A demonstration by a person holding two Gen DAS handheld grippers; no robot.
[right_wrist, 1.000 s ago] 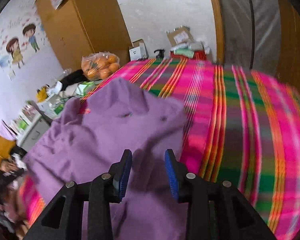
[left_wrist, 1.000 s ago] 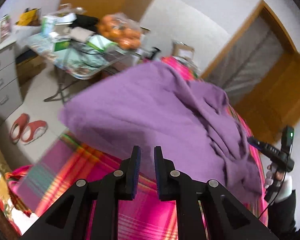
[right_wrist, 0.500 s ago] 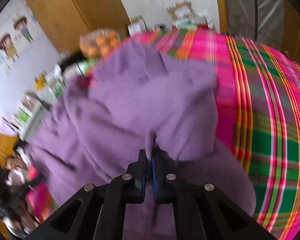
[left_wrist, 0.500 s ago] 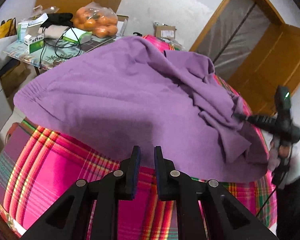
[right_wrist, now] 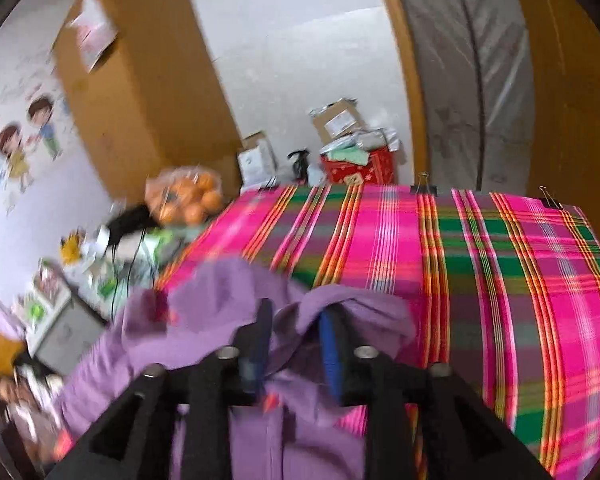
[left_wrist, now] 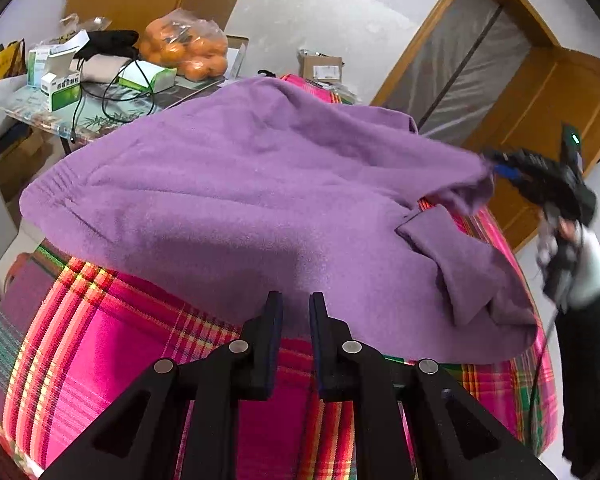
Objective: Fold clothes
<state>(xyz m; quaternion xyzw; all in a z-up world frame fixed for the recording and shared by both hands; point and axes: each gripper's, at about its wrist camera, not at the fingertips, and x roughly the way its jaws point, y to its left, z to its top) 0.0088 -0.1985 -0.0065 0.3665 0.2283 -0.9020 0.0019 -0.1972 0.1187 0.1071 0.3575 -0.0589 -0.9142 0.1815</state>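
**A:** From the left wrist, what has changed since half a second ago?

**B:** The purple garment [left_wrist: 240,200] is pulled flatter across the plaid bed cover [left_wrist: 100,340], its far corner now lifted by the right gripper [left_wrist: 500,168]. The left gripper [left_wrist: 296,312] has not shifted; it hovers tilted down just short of the near hem, jaws close together with nothing between them.

**A:** And the right wrist view?

**B:** Blurred. The right gripper [right_wrist: 296,320], clamped tight half a second ago, is opening, purple cloth bunched between its fingers [right_wrist: 332,344]. Whether they still pinch it, I cannot tell. Oranges [right_wrist: 188,200] sit bagged on the side table [right_wrist: 112,276].
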